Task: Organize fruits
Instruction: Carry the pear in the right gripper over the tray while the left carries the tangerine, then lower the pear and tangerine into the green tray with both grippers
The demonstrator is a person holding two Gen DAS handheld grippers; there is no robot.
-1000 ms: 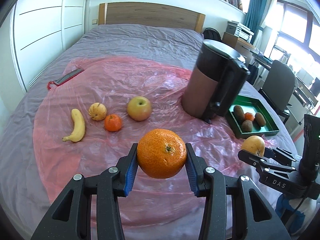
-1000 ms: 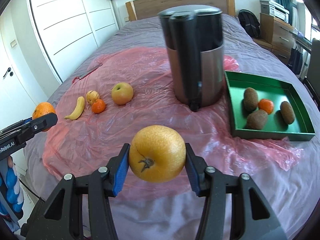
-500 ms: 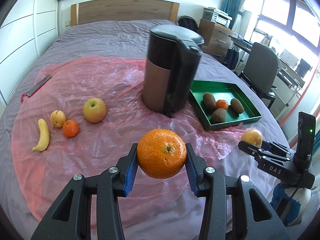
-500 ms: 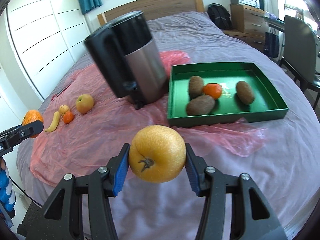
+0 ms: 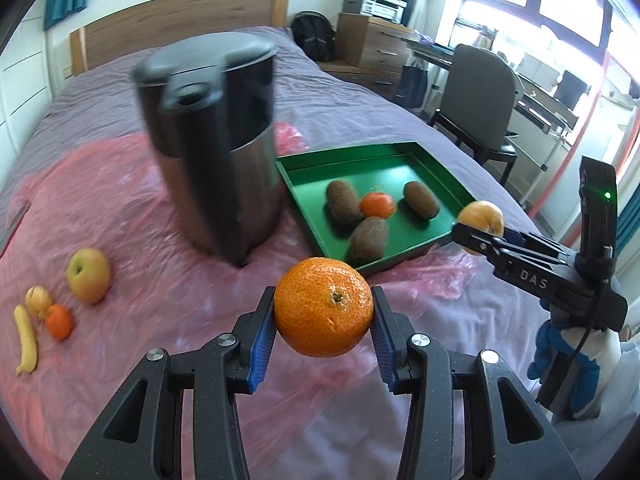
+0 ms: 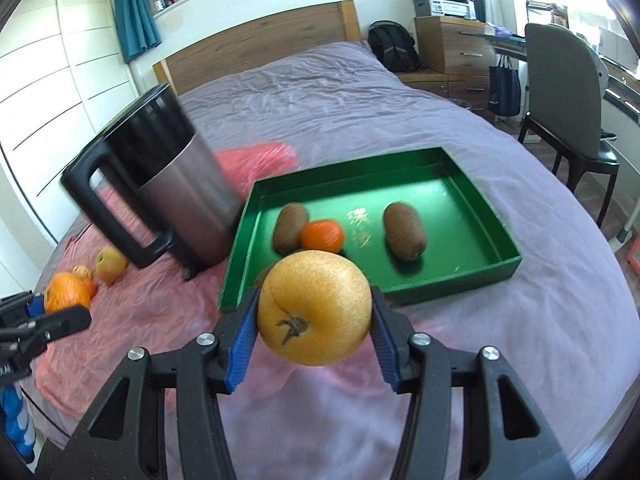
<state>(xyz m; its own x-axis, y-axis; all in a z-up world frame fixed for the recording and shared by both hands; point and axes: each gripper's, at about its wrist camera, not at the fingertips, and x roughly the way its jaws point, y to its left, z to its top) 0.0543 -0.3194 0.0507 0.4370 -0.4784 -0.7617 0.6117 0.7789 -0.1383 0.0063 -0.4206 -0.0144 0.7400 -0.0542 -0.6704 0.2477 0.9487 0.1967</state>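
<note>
My left gripper (image 5: 323,312) is shut on a big orange (image 5: 323,306), held above the pink sheet short of the green tray (image 5: 384,160). My right gripper (image 6: 314,314) is shut on a yellow pear (image 6: 314,308), held just before the tray's near edge (image 6: 452,292); it also shows in the left wrist view (image 5: 480,216). The tray holds three kiwis (image 6: 404,230) and a small orange (image 6: 322,236). On the sheet at left lie an apple (image 5: 88,276), a small pear (image 5: 38,302), a mandarin (image 5: 59,321) and a banana (image 5: 26,344).
A tall black and steel kettle (image 5: 216,152) stands on the pink plastic sheet (image 5: 120,200) just left of the tray. The bed's purple cover (image 6: 320,100) stretches beyond. A chair (image 6: 568,92) and a desk stand to the right of the bed.
Both grippers have swung right and moved towards the tray with their fruit still held. The tray and kettle now look closer and more central in both views.
</note>
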